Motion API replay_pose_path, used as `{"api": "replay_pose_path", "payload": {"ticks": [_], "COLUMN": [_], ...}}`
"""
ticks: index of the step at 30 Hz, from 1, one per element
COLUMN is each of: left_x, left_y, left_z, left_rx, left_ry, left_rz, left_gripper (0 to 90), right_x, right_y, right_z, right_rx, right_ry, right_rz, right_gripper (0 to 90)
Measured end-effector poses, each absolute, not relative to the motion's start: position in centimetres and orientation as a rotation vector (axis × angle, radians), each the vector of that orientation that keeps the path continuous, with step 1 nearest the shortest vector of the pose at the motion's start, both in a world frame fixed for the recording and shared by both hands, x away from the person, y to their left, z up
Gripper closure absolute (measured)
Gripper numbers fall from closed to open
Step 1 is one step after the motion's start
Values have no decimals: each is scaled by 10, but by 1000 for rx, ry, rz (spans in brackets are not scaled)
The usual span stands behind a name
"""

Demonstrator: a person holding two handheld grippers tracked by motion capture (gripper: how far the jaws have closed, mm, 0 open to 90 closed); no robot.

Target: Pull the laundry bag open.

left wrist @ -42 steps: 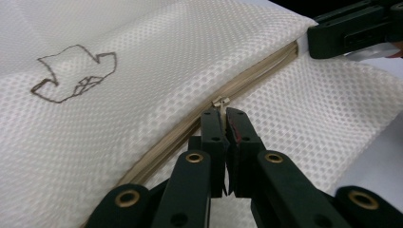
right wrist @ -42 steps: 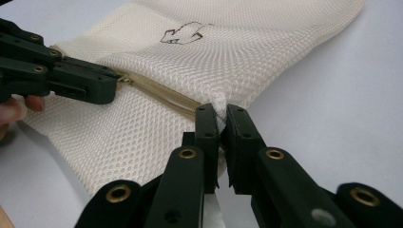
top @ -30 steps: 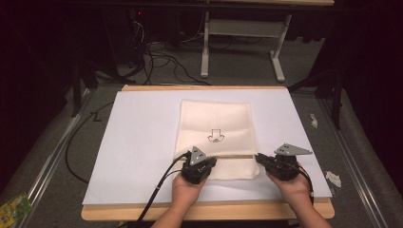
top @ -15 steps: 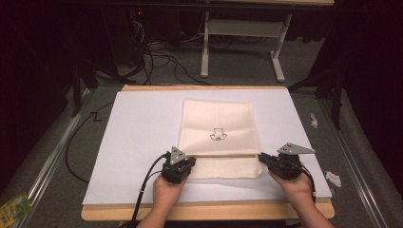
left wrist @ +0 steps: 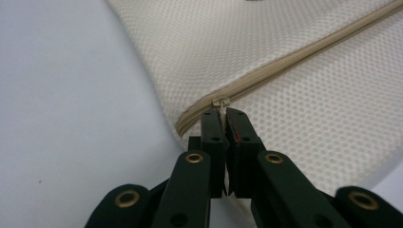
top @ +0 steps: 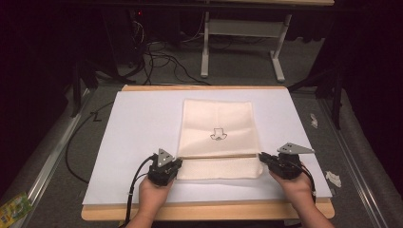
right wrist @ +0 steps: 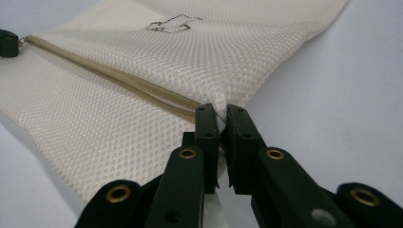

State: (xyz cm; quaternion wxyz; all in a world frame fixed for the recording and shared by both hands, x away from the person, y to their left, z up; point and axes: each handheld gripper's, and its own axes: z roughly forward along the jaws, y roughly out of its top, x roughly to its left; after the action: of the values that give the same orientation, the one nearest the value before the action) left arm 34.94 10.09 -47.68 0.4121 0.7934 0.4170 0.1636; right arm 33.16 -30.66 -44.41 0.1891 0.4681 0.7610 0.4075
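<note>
Item: cream mesh bag (top: 218, 126), flat, lying near the middle of a white sheet (top: 138, 123) on the counter (top: 204, 213), its near edge toward the person. A small dark outline print (top: 218, 135) is showing on its upper face.

Fitting: tan zipper (left wrist: 294, 61) running across the bag close to the near edge, from one side to the other. Its metal zipper pull (left wrist: 222, 105) is sitting at the bag's left end; from this the zipper is judged to be at one limit of its travel, though whether that means fully opened or fully closed cannot be told.

Holds: the left hand-held gripper (left wrist: 223, 118) is pinching the zipper pull between closed jaws. The right hand-held gripper (right wrist: 219, 116) is clamping a bunched bit of mesh at the bag's right corner, just past the zipper's end, jaws pressed together on the fabric. Both hands are resting low at the counter's near edge, one at each end of the zipper line.

Step in hand, as judged: working the zipper, right side anchoring the bag while the left is drawing the slider.

Next move, as judged: calling for either a release of the pull or a run back along the track, with the anchor kept taut so the mesh does not bunch.

Surroundings: dark floor with cables (top: 157, 57) beyond the counter.
</note>
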Motion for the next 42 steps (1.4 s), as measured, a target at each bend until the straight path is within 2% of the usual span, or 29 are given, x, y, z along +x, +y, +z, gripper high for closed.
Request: {"api": "replay_pose_path", "payload": {"ticks": [6,17,23,25,28,29,30,32,34,37,42], "left_x": [349,347,347,347,347,347,347,347,347,346,347], "left_y": [113,110,109,109,111,111,112,112,112,112,115], "left_z": [-478,-481,-482,-482,-482,-482,-481,-481,-480,-479,-473], "left_rx": [1979,2010,2026,2021,1993,1993,1982,1978,1962,1953,1910], "left_ry": [1083,1059,1054,1049,1055,1055,1055,1054,1054,1051,1024], "left_rz": [422,421,420,419,409,409,403,405,411,416,438], "left_gripper": [875,874,870,864,771,761,741,724,664,619,535], "right_x": [333,334,336,336,335,335,334,333,332,332,332], "right_y": [-309,-310,-310,-311,-315,-315,-317,-317,-317,-317,-319], "right_z": [-447,-449,-463,-465,-463,-463,-460,-459,-454,-452,-450], "right_rx": [1333,1339,1389,1400,1412,1412,1405,1414,1387,1392,1385], "right_ry": [2142,2145,2204,2202,2171,2171,2161,2147,2133,2120,2089], "right_rz": [1133,1122,1053,1051,1099,1099,1123,1139,1163,1173,1199], "right_gripper": [858,856,836,801,718,718,657,639,568,534,418]}}
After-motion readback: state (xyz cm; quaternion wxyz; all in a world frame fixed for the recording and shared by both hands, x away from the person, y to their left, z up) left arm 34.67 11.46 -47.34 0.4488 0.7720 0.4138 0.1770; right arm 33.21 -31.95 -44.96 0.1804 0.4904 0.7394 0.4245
